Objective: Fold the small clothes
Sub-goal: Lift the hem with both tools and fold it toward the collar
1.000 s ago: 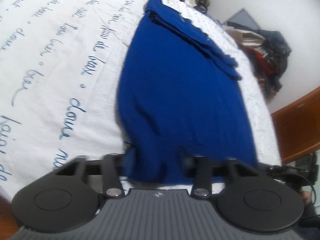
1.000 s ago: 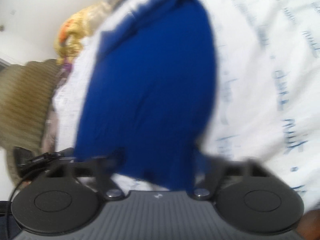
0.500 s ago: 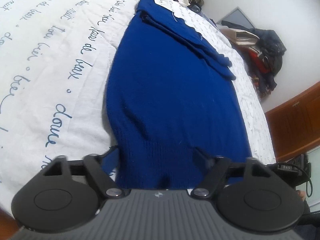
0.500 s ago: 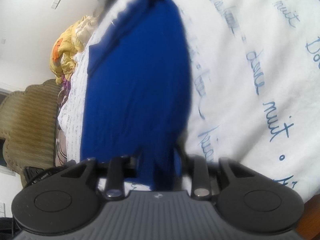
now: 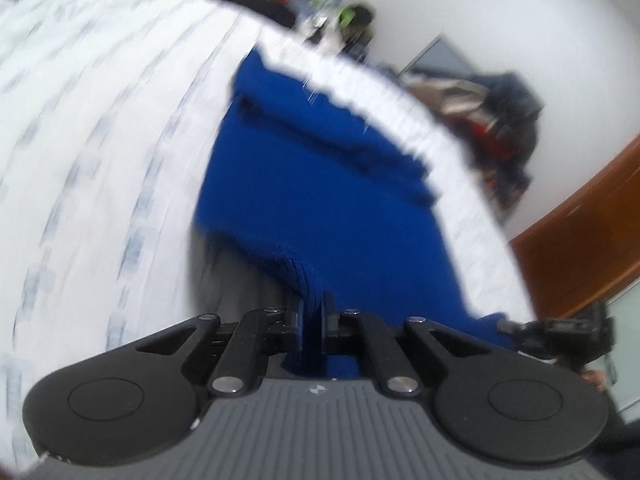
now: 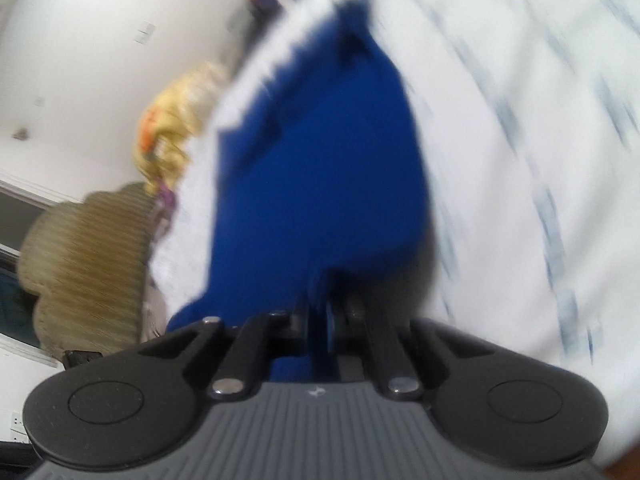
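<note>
A blue knit garment (image 5: 320, 184) lies lengthwise on a white bedsheet with blue script (image 5: 100, 152). My left gripper (image 5: 313, 314) is shut on the garment's near hem, which is lifted off the sheet. In the right wrist view my right gripper (image 6: 322, 320) is shut on the near hem of the same blue garment (image 6: 320, 168), also raised. A sleeve lies folded across the far part of the garment. Both views are motion-blurred.
A pile of dark and red clothes (image 5: 504, 128) sits past the bed's far right, beside a brown wooden edge (image 5: 580, 240). In the right wrist view a yellow cloth bundle (image 6: 172, 136) and a tan striped headboard (image 6: 92, 256) lie to the left.
Both grippers have closed on the garment's near hem and lifted it. The views have tilted up and moved forward over the bed.
</note>
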`<state>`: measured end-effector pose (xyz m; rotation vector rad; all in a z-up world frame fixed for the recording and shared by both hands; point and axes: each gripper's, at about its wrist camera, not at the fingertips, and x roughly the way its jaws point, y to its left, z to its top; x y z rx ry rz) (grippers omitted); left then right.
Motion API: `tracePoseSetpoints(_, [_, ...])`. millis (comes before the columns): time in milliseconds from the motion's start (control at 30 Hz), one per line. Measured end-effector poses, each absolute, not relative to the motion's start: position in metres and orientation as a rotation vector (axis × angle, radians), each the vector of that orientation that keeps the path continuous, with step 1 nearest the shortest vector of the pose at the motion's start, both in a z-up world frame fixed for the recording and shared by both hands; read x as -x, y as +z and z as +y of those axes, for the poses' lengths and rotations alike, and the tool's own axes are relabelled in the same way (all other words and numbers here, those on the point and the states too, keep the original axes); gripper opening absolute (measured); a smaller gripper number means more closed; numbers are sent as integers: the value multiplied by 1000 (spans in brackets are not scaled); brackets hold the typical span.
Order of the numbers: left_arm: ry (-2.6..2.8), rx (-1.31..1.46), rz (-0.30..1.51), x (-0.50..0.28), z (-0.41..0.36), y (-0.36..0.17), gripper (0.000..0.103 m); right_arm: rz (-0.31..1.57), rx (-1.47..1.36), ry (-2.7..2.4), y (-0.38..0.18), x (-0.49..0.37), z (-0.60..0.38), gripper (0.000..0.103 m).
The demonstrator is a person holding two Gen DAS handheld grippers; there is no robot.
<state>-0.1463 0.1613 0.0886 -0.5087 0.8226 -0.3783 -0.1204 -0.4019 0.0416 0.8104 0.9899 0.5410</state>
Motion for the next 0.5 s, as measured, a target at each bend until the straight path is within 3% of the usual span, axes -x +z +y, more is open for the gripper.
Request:
tracePoseSetpoints(300, [-364,453,663,-38,147,128,8,767,-819,590,76,-58,-406,8])
tracePoseSetpoints(500, [-308,360,649,-157,122,126,7,769,-865,519,64,-200,-398,8])
